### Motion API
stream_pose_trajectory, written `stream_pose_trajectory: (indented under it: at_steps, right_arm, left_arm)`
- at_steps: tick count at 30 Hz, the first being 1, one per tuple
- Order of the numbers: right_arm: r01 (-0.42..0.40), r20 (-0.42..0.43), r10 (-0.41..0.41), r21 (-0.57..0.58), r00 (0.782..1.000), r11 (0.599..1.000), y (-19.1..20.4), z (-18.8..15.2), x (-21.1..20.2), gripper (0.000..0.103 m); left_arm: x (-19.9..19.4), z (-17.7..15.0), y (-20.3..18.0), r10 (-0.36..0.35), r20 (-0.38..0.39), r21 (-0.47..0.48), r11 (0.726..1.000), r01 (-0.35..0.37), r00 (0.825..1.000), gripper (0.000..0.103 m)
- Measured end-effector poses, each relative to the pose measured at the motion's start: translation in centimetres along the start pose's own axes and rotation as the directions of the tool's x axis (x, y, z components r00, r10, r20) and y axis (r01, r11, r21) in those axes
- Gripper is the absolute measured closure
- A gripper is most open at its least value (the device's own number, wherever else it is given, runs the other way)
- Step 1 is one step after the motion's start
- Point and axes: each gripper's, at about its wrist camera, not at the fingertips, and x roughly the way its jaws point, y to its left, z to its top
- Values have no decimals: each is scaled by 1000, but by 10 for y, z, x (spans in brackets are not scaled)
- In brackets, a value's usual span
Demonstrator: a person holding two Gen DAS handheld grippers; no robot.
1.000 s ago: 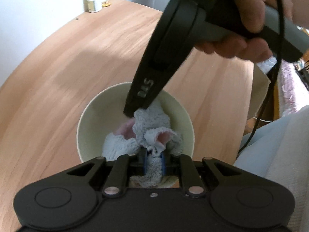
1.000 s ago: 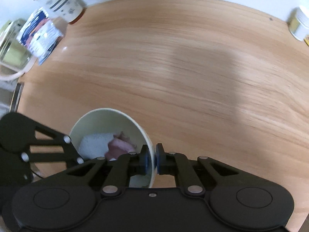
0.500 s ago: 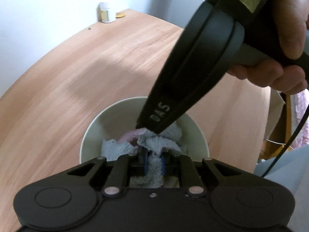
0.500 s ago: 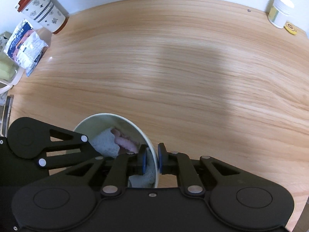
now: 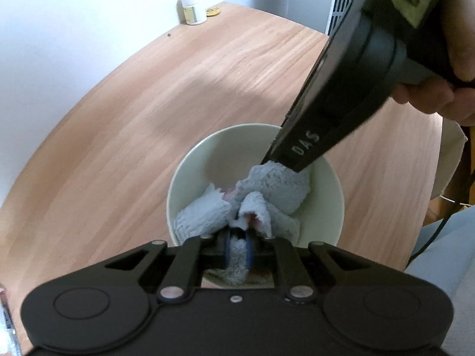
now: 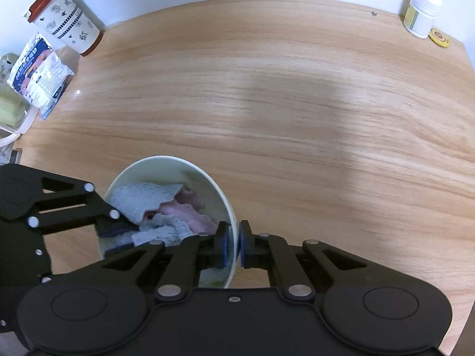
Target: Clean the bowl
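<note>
Black left gripper (image 5: 238,249) with blue-padded jaws, silver screws, round caps.

One bowl (image 6: 228,207), one cloth (image 6: 148,198), one patterned cup (image 6: 63,19), one white jar (image 6: 421,12), one packet (image 6: 38,74) and two grippers are being counted.

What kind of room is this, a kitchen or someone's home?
Probably a home dining or kitchen table: a wooden table against a white wall, with a lidded patterned cup, a snack packet and a small white jar.

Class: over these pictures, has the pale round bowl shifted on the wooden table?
Cannot tell: both cameras moved. In the right wrist view the pale round bowl stays clamped at its rim by the right gripper.
</note>
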Motion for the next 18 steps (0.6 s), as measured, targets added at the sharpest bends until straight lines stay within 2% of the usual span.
stream_pose_trajectory:
  at_steps: [6,8,18]
  right_arm:
    - [15,4,-15,-5,1000,1000,0,-1,-2,95]
    - [19,4,-19,-3,1000,1000,-1,-1,-3,95]
    - [7,-10,-7,10,1000,1000,-1,2,-1,95]
  left_arm:
    - [-22,7,-5,35,3,47,998,-35,999,94]
    - [-18,12,-2,37,-1,71,997,-37,999,94]
    - [22,9,-8,-47,-61,125,991,55,997,95]
